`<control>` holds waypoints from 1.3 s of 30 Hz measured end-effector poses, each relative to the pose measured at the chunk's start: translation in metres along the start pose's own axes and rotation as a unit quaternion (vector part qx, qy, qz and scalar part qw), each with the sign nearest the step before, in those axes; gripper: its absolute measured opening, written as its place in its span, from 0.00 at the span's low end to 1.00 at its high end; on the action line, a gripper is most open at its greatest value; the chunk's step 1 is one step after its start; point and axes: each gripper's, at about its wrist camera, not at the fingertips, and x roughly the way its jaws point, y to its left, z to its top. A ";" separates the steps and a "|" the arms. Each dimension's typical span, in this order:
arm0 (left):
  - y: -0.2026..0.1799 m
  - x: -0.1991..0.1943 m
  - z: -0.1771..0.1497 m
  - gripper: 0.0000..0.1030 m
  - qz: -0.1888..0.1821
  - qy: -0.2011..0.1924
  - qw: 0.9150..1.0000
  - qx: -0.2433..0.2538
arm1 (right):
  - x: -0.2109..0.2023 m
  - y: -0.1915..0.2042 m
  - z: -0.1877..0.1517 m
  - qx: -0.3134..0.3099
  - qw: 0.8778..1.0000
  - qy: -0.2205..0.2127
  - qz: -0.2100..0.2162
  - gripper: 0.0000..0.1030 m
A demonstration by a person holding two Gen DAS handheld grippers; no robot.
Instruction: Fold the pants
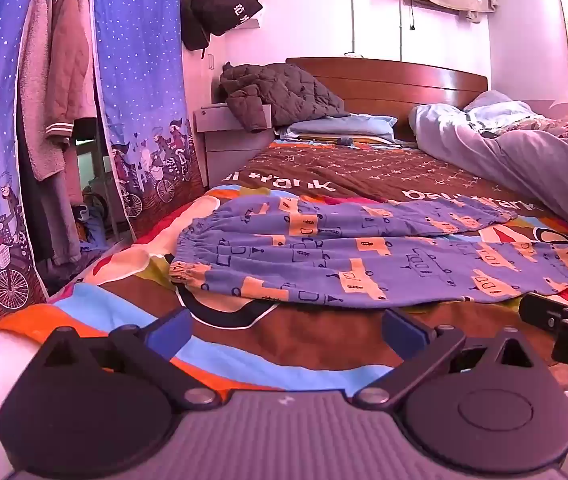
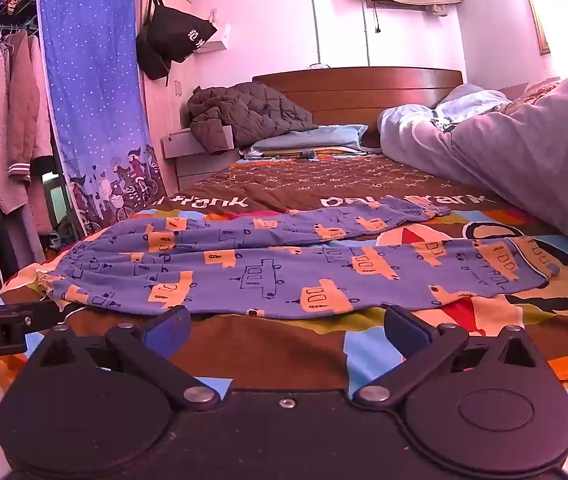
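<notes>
Blue pants [image 1: 324, 252] with orange car prints lie spread flat on the bed, waistband at the left, both legs running to the right and slightly apart. They also show in the right wrist view [image 2: 284, 268]. My left gripper [image 1: 286, 328] is open and empty, low over the bedspread just in front of the near hem by the waist. My right gripper [image 2: 286, 328] is open and empty, in front of the near leg's edge. The right gripper's tip shows at the right edge of the left wrist view [image 1: 564, 320].
The bed has a colourful patterned bedspread [image 1: 243, 344]. A grey duvet [image 1: 524, 156] is heaped at the right. A brown jacket [image 1: 279, 92] and pillows lie by the wooden headboard [image 1: 404, 80]. A blue curtain wardrobe [image 1: 139, 100] with hanging clothes stands at the left.
</notes>
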 end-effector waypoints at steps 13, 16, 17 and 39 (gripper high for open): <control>-0.006 0.000 0.001 1.00 0.005 0.000 1.000 0.010 | 0.001 -0.001 -0.001 0.001 1.000 0.004 -0.001 0.99; -0.005 0.000 0.001 1.00 0.004 0.000 1.000 0.009 | 0.001 -0.001 -0.001 0.001 1.000 0.005 0.000 0.99; -0.006 0.000 0.001 1.00 0.004 0.000 1.000 0.009 | 0.001 -0.001 -0.001 0.001 1.000 0.005 0.000 0.99; 0.000 -0.001 -0.001 1.00 0.000 0.002 1.000 0.009 | 0.003 -0.005 -0.001 0.004 1.000 0.008 0.000 0.99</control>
